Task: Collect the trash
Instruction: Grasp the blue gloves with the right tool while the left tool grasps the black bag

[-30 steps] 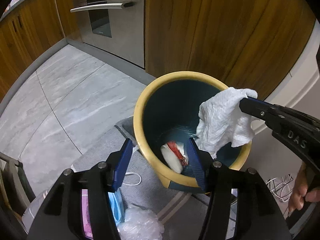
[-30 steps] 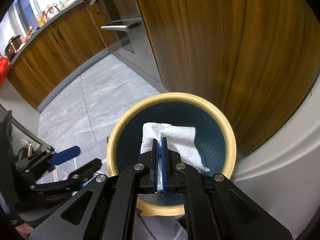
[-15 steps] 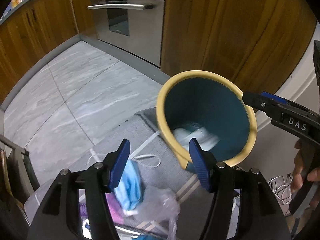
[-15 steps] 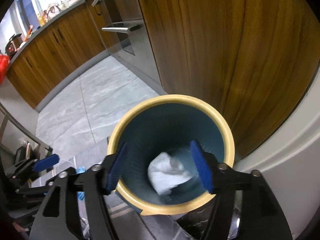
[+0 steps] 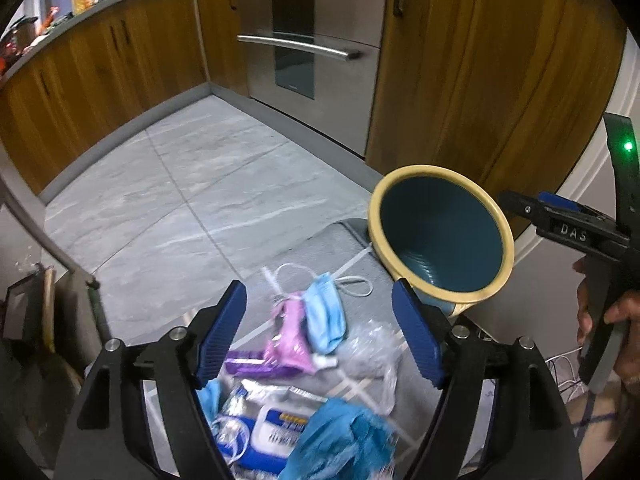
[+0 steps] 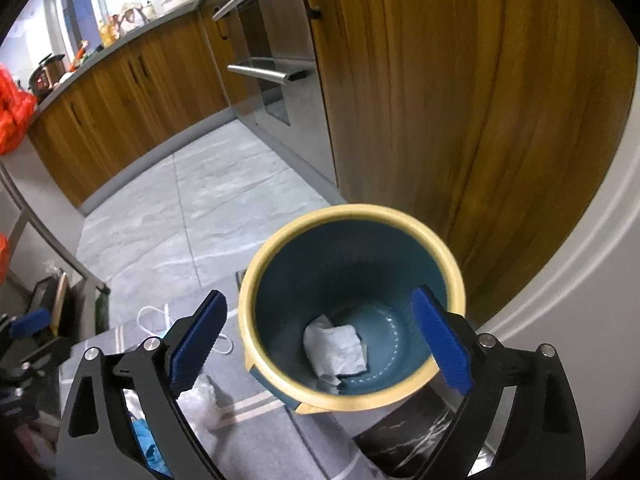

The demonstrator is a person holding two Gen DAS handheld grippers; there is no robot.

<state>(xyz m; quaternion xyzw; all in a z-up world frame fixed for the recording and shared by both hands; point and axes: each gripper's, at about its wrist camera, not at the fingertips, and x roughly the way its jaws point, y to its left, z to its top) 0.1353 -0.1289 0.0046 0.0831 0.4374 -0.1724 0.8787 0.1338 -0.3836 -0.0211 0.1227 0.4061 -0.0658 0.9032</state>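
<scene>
Two claws, both opening, nothing between the pads of either. My right gripper (image 6: 320,340) hangs over the trash bin (image 6: 448,264), blue pads spread about as wide as its mouth. One crumpled white paper towel (image 6: 336,348) lies at the bottom of the bin, clear of my pads. Bin is teal inside with a yellow rim, standing on the grey mat (image 5: 344,240) near the wooden cabinet (image 6: 460,100). My left gripper (image 5: 320,336) points down at the pile on the mat: blue face mask (image 5: 326,312), pink-purple wrapper (image 5: 290,340), clear plastic bag (image 5: 372,348), blue crumpled glove (image 5: 340,436), white-and-blue packet (image 5: 272,432). Lower pile is blurred. Bin sits up and right of the pile in the left view.
</scene>
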